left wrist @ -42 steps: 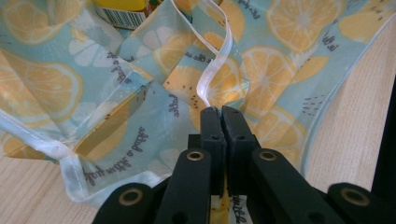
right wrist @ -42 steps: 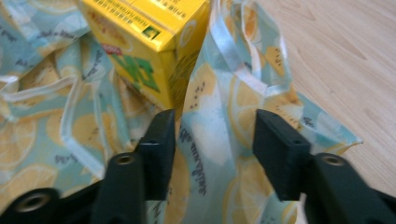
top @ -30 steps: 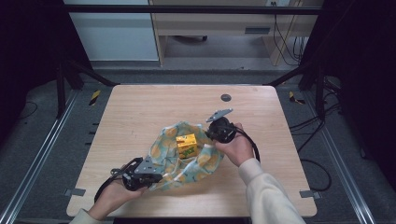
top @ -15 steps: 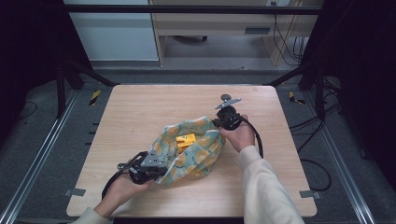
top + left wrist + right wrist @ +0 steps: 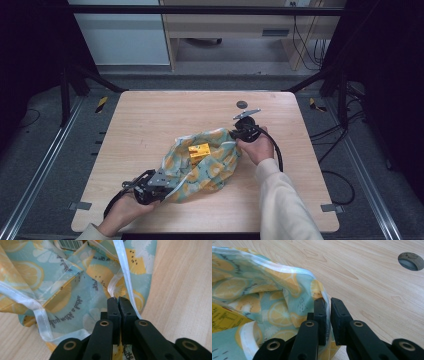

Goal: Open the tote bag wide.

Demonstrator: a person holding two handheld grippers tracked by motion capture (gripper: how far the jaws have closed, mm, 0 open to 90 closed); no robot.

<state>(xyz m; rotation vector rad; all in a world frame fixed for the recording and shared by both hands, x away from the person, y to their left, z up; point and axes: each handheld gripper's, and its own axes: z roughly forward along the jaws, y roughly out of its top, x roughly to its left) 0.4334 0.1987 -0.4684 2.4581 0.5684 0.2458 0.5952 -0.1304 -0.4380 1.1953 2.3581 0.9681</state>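
Dark curtains and metal rails are framing the wooden desk (image 5: 150, 120), where the left tongs (image 5: 162, 184) are clenching the near-left white hem of a lemon-print cloth (image 5: 210, 165) bunched around a yellow box (image 5: 199, 151), while the right tongs (image 5: 234, 134) are pinching its far-right edge.

Beyond my work there's the pale wooden table (image 5: 150, 125) with a round dark grommet hole (image 5: 241, 104) near its far edge, black frame posts (image 5: 65, 80) flanking it, and cables (image 5: 305, 45) trailing on the floor behind.
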